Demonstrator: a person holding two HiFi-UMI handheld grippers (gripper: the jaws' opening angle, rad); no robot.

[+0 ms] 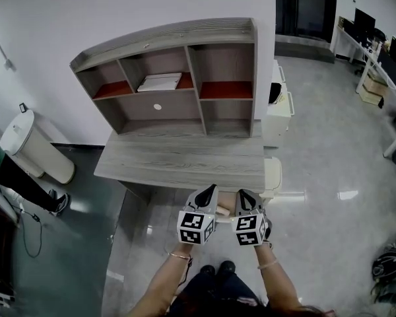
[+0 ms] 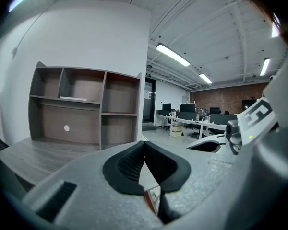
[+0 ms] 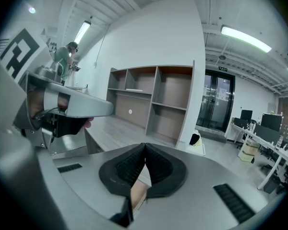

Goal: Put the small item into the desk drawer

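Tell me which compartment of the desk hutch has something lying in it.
The upper middle compartment: a flat white object lies on its red shelf. The other compartments show only bare shelves.

Desk (image 1: 178, 160): grey wood-grain top, standing square against the white wall (image 1: 86, 12).
Hutch (image 1: 175, 78): same grey wood, set on the back part of the desktop; open compartments, two with red floors.
Pale strip (image 1: 225, 208): just below the desktop's near edge, towards its right end; cannot tell whether it is the drawer, or whether open.
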